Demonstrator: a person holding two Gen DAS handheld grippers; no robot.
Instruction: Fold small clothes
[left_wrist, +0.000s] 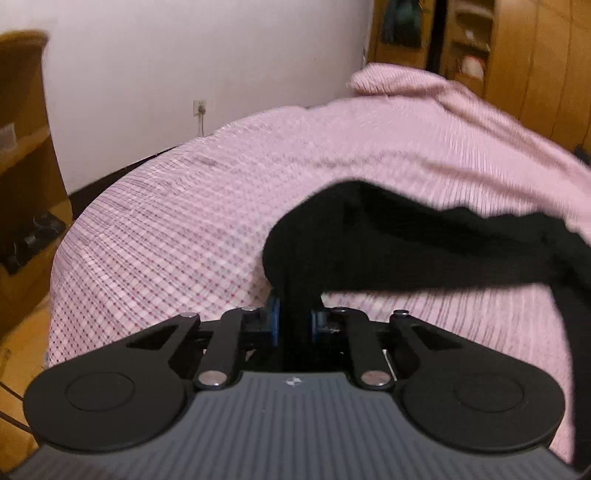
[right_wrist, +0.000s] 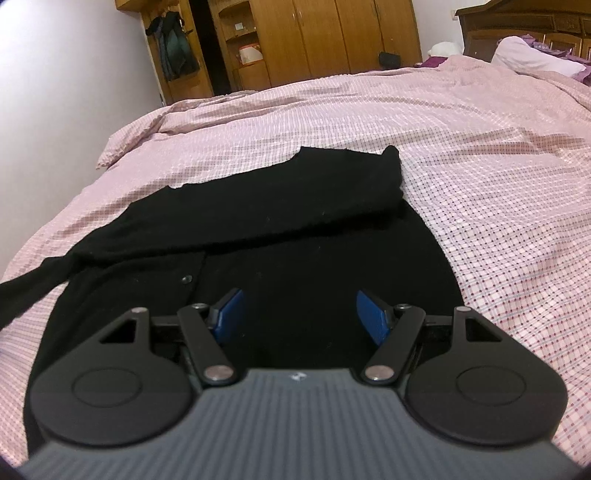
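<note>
A black cardigan (right_wrist: 280, 229) lies on the pink checked bedspread (right_wrist: 480, 155), one sleeve folded across its upper body and a small button showing on its front. My right gripper (right_wrist: 301, 314) is open and empty, its blue pads (right_wrist: 229, 310) spread just above the cardigan's lower body. My left gripper (left_wrist: 295, 317) is shut on a black sleeve (left_wrist: 388, 243) of the cardigan and holds it lifted above the bedspread (left_wrist: 184, 221). The sleeve trails off to the right in the blurred left wrist view.
A white wall (left_wrist: 184, 55) and a socket (left_wrist: 200, 108) lie beyond the bed's far edge. Wooden wardrobes (right_wrist: 332, 33) stand behind the bed. A wooden headboard (right_wrist: 524, 26) and pillow (right_wrist: 532, 59) are at the far right. A wooden cabinet (left_wrist: 22, 147) stands left.
</note>
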